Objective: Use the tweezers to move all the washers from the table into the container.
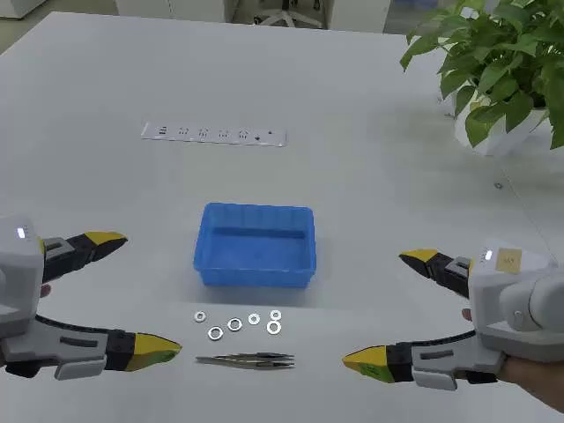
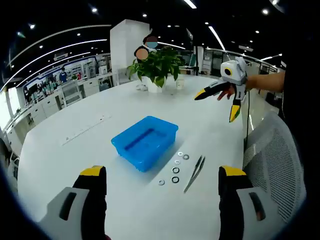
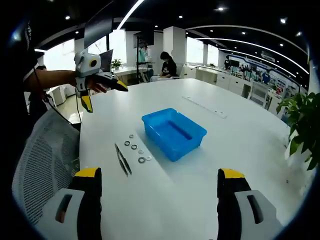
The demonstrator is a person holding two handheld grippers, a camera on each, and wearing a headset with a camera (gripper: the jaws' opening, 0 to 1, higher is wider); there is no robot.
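both of mine are spread wide and hold nothing: my left hand-held gripper (image 1: pixel 150 294) at the lower left of the head view, my right hand-held gripper (image 1: pixel 374 308) at the lower right. the tweezers (image 1: pixel 245 359) lie flat at the bottom middle, between the two. six washers (image 1: pixel 236 323), by my count, sit just above them, and the blue container (image 1: pixel 256 245) is near, above those. i judge the step is lifting the tweezers: come down over their middle, jaws across both thin legs, pads right at the table (image 1: pixel 352 176), without brushing the washers. in the gripper views the table's near edge runs close by the tweezers, so no dragging toward me. both sides are bare; the power strip (image 1: pixel 214 134) and plant (image 1: pixel 502 70) are well apart
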